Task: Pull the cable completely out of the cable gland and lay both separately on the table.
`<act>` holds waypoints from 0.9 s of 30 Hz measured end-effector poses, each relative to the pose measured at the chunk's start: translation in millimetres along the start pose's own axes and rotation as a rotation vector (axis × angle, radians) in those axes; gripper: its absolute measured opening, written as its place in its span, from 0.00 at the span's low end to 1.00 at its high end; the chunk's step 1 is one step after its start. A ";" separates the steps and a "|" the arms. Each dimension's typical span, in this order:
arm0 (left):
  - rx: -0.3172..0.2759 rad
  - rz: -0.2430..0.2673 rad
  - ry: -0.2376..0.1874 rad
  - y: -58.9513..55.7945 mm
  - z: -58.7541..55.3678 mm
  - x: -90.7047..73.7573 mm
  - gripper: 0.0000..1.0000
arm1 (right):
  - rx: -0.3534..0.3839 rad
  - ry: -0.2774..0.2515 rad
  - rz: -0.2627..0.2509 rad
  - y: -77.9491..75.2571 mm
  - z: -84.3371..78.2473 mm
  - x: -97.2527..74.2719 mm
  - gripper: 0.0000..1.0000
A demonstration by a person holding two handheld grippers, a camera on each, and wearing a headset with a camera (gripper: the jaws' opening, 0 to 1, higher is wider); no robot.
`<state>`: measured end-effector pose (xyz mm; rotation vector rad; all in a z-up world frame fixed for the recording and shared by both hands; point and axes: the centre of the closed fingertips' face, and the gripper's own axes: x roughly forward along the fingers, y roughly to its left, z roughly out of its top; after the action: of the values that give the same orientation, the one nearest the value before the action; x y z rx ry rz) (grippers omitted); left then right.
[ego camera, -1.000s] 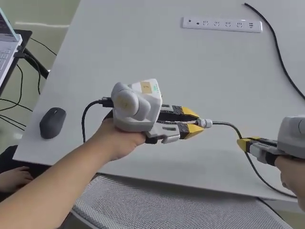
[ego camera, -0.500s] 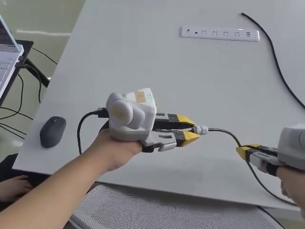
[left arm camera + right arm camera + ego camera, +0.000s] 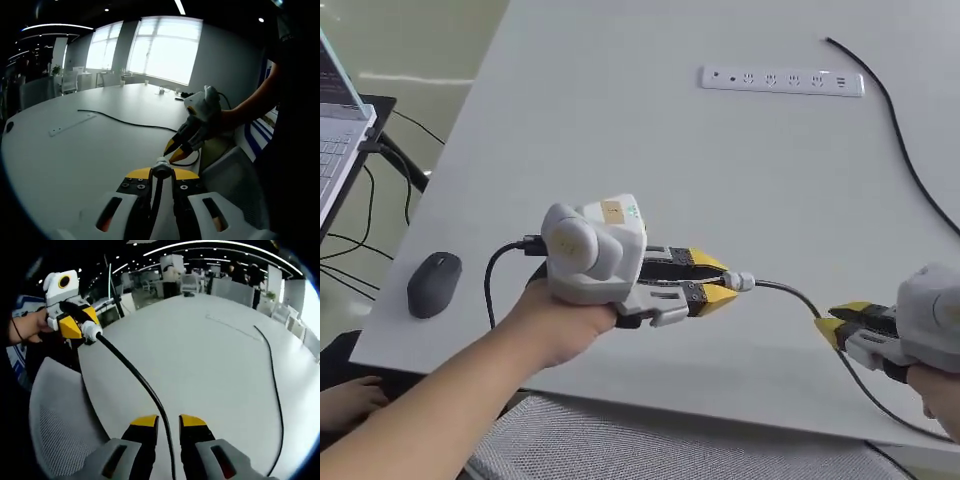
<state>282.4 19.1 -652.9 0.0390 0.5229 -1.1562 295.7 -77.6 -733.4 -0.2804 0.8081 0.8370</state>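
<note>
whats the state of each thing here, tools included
left tool, shut on the small white cable gland
right tool, astride the thin black cable, grip unclear
small white cable gland, cable not yet pulled out
thin black cable, runs from the gland, held off the grey table
white power strip, flat on the table, sockets look empty
dark computer mouse, resting near the table edge

My headset camera looks forward and down over the table (image 3: pixel 620 120). The left gripper view faces my right gripper (image 3: pixel 171 151); the right gripper view looks back at my left gripper (image 3: pixel 80 327), fairly near, I think. All three share the cable (image 3: pixel 790 291).
</note>
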 end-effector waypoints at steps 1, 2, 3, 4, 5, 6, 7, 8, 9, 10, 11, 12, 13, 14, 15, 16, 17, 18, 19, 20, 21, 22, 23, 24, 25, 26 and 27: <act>-0.001 -0.001 0.002 -0.2 -0.7 0.0 0.15 | -0.009 -0.014 0.008 4.5 6.3 -1.6 0.14; -0.001 -0.001 0.003 -0.3 -1.2 0.2 0.15 | -0.020 -0.022 0.009 5.2 9.6 -1.8 0.14; -0.001 -0.001 0.003 -0.6 -1.1 0.5 0.15 | -0.033 -0.029 0.011 6.4 13.1 -2.0 0.15; -0.002 -0.002 0.002 -1.0 -0.8 0.8 0.15 | -0.049 -0.039 0.017 9.6 18.1 -2.5 0.16; -0.001 -0.002 0.001 -1.2 -0.4 1.2 0.15 | -0.088 -0.059 0.026 12.3 25.2 -2.1 0.17; -0.001 -0.003 0.001 -1.4 0.0 1.7 0.15 | -0.122 -0.067 0.027 15.0 30.0 -2.9 0.17; -0.001 -0.004 0.002 -1.9 0.7 2.2 0.15 | -0.177 -0.076 0.029 20.2 37.4 -4.8 0.18; 0.000 -0.006 0.001 -2.1 1.4 2.6 0.15 | -0.213 -0.086 0.036 24.0 42.3 -5.3 0.18; 0.000 -0.007 0.001 -2.4 1.9 2.7 0.15 | -0.216 -0.092 0.039 26.1 45.8 -5.6 0.18; 0.002 -0.007 -0.001 -2.5 3.1 2.8 0.15 | -0.219 -0.109 0.041 29.7 54.0 -7.9 0.18; 0.002 -0.007 -0.004 -2.5 3.7 2.8 0.15 | -0.254 -0.120 0.047 32.3 59.2 -8.8 0.18; 0.001 -0.007 -0.005 -2.5 4.2 2.8 0.15 | -0.293 -0.123 0.051 36.2 64.7 -10.4 0.18; 0.001 -0.006 -0.005 -2.5 4.3 2.8 0.15 | -0.309 -0.127 0.045 37.1 68.4 -11.3 0.17; 0.002 -0.005 -0.004 -2.4 4.0 2.8 0.15 | -0.316 -0.140 0.043 39.4 74.2 -12.7 0.17; 0.003 -0.004 -0.004 -2.5 3.7 2.9 0.15 | -0.330 -0.148 0.049 41.7 77.5 -13.1 0.16; 0.002 -0.004 -0.004 -2.8 3.2 3.0 0.15 | -0.361 -0.145 0.051 44.2 79.8 -13.5 0.15; 0.003 -0.002 -0.006 -2.6 3.2 3.0 0.15 | -0.394 -0.132 0.048 44.7 79.5 -13.0 0.15; 0.002 -0.001 -0.007 -2.5 3.3 2.9 0.15 | -0.423 -0.130 0.046 46.0 80.1 -12.5 0.14; -0.001 0.001 -0.009 -2.6 3.9 2.7 0.15 | -0.458 -0.133 0.049 49.3 81.1 -11.9 0.13; -0.001 0.001 -0.011 -2.9 4.4 2.6 0.15 | -0.467 -0.133 0.048 50.8 81.2 -11.7 0.12; -0.002 0.003 -0.014 -3.1 5.0 2.6 0.15 | -0.479 -0.132 0.043 52.3 81.2 -11.4 0.11; -0.003 0.003 -0.015 -3.2 5.3 2.5 0.15 | -0.485 -0.133 0.048 54.5 81.5 -11.4 0.11; -0.004 0.004 -0.017 -3.3 5.9 2.5 0.15 | -0.490 -0.130 0.053 57.0 81.1 -10.7 0.11; -0.005 0.003 -0.019 -3.7 6.3 2.5 0.15 | -0.496 -0.129 0.052 58.2 80.9 -10.0 0.10; -0.006 0.002 -0.020 -4.3 6.8 2.6 0.15 | -0.504 -0.129 0.053 59.4 80.7 -9.2 0.09; -0.004 0.001 -0.021 -5.1 7.1 2.6 0.15 | -0.521 -0.129 0.051 61.3 80.8 -8.2 0.08; -0.002 0.001 -0.020 -5.7 7.2 2.7 0.15 | -0.531 -0.129 0.048 61.9 81.0 -7.6 0.06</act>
<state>280.9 12.3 -646.3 0.0260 0.5061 -1.1542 288.6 0.7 -668.1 -0.6698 0.4621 1.0974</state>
